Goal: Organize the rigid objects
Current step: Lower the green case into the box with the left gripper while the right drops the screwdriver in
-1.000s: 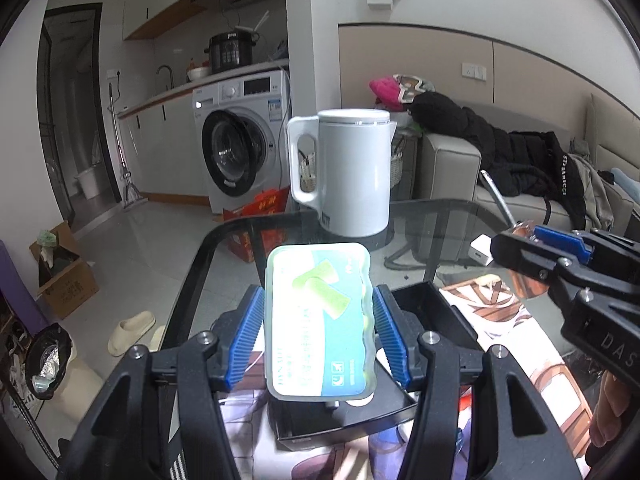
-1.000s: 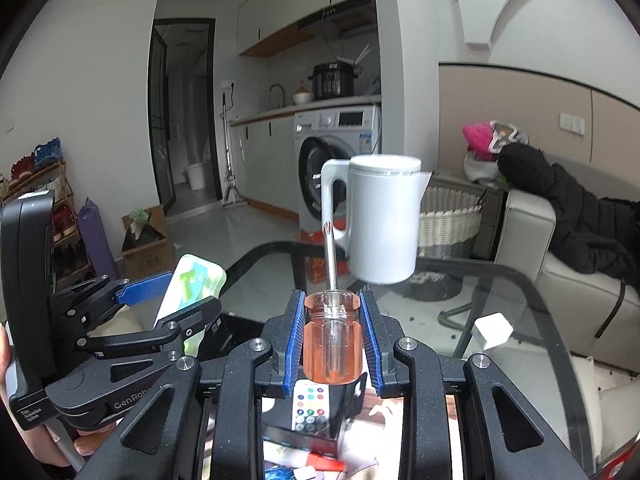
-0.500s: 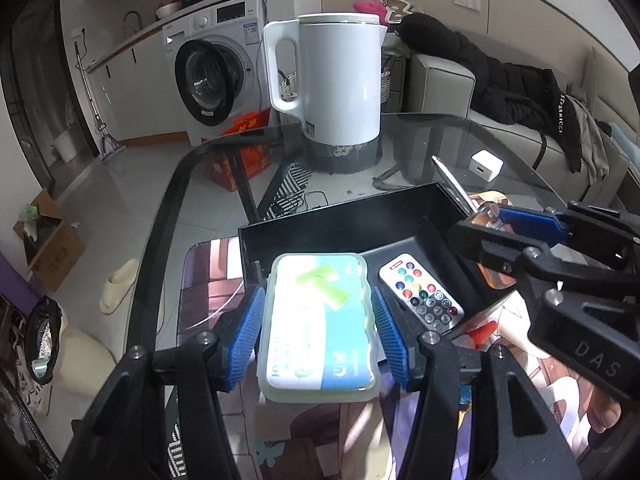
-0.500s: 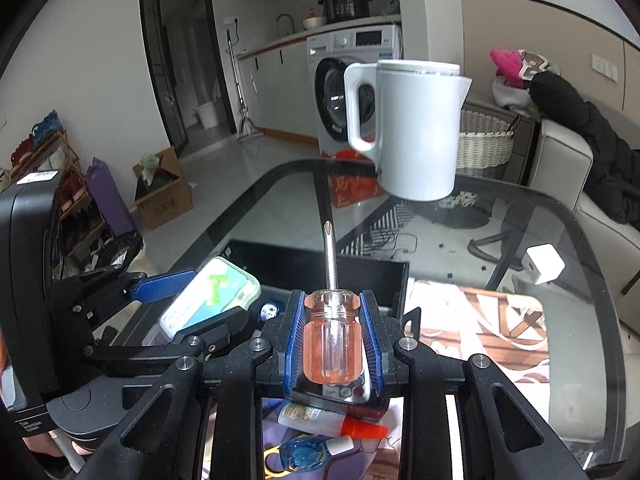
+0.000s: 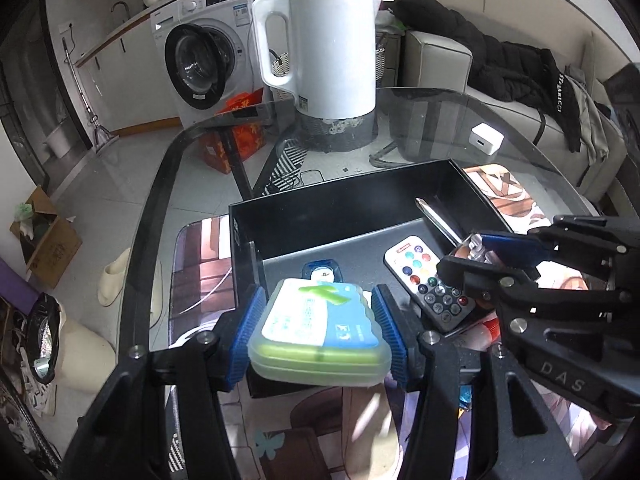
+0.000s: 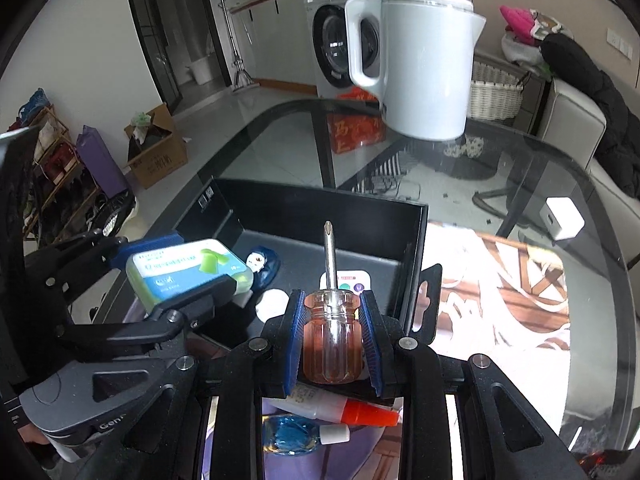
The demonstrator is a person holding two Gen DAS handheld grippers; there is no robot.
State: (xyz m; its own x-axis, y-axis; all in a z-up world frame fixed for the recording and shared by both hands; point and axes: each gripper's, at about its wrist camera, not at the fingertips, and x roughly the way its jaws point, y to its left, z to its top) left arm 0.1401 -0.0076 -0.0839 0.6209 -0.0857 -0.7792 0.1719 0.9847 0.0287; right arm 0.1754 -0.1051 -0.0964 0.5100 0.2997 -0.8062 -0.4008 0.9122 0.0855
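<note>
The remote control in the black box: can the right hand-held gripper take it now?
Probably not. The right hand-held gripper is shut on the screwdriver, so its jaws are full. The remote control lies uncovered in the black box, just below; the way is otherwise free.

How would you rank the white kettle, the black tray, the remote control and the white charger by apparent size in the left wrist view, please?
1. black tray
2. white kettle, farther off, so unsure
3. remote control
4. white charger

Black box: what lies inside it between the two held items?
In the left wrist view, a remote control lies on the black box floor between the green case and the screwdriver.
</note>
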